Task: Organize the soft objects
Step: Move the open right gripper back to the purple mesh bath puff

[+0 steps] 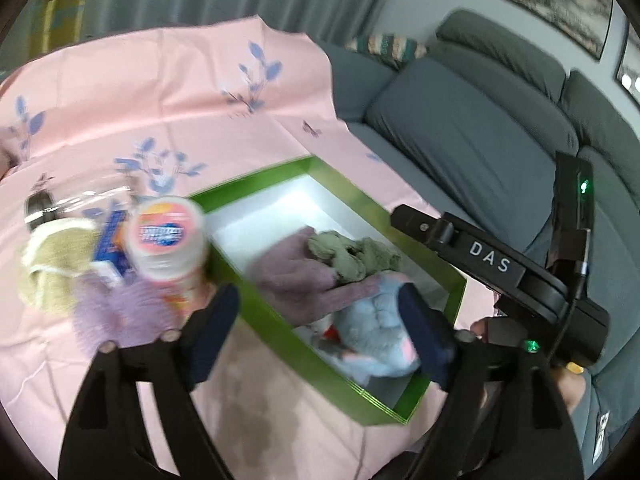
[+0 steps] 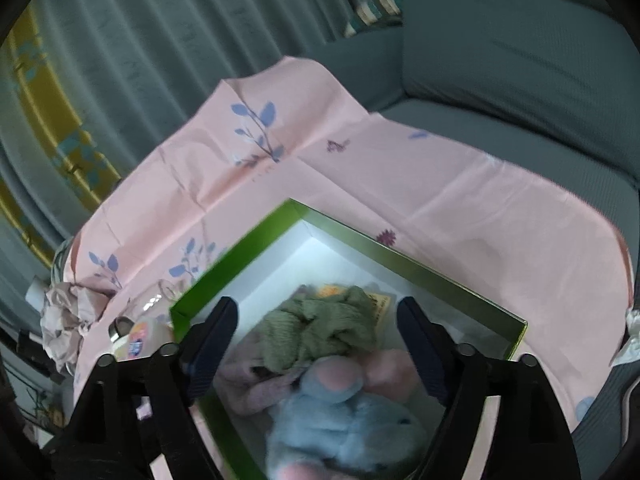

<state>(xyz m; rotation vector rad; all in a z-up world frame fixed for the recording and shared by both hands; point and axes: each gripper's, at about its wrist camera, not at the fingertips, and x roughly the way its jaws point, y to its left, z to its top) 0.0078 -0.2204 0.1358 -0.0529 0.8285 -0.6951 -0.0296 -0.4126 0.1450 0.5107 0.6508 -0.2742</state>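
Note:
A green box with a white inside [image 1: 360,200] [image 2: 400,258] sits on a pink cloth. In it lie an olive knitted item [image 1: 352,254] [image 2: 320,328], a mauve glove [image 1: 296,276] [image 2: 244,380] and a blue-grey plush toy [image 1: 376,328] [image 2: 340,420]. My left gripper [image 1: 320,336] is open and empty above the box's near left wall. My right gripper [image 2: 316,350] is open and empty over the box's contents; its body [image 1: 520,276] shows in the left wrist view. Left of the box lie a yellow-green knitted item [image 1: 52,256] and a fuzzy purple item [image 1: 120,308].
A round pink-lidded canister [image 1: 168,236] [image 2: 140,340], a blue packet [image 1: 112,240] and clear plastic wrap [image 1: 80,200] lie left of the box. A grey sofa [image 1: 460,128] [image 2: 500,60] is behind. Crumpled cloth [image 2: 68,316] lies at the cloth's left edge.

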